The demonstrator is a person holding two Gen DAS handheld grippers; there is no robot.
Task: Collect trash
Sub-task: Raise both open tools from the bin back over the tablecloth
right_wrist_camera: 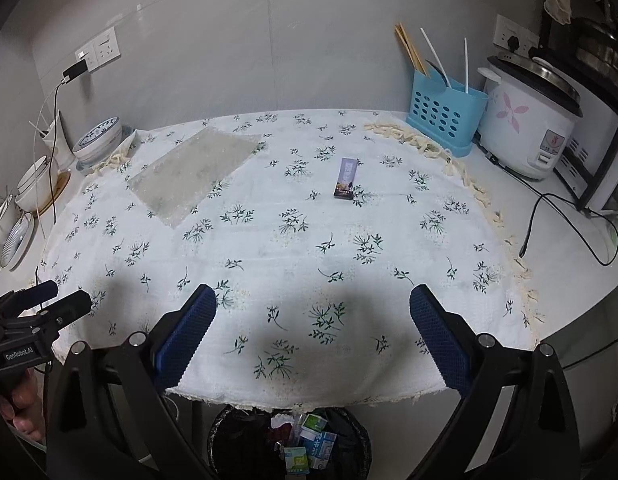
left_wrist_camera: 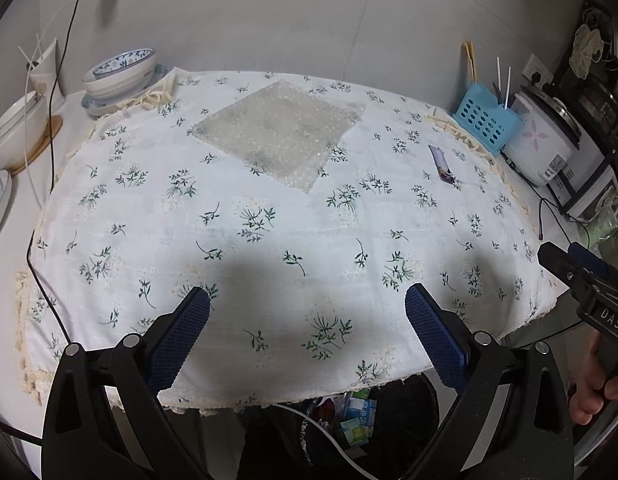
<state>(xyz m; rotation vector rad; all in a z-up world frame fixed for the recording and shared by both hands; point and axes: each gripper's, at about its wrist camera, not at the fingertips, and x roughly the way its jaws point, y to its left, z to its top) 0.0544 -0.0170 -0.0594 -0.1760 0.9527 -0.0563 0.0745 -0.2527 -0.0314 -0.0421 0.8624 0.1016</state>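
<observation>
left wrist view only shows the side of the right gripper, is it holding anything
Observer: No. The right wrist view shows the right gripper with its fingers wide apart and nothing between them.
Operator: where's the wrapper from that side
Observer: The purple wrapper lies flat on the tablecloth, nearly straight ahead of that gripper, with its dark end nearest.
Operator: bin is half hidden for me
Observer: The black-lined bin sits on the floor just below the table's near edge, with cartons already inside.
</observation>
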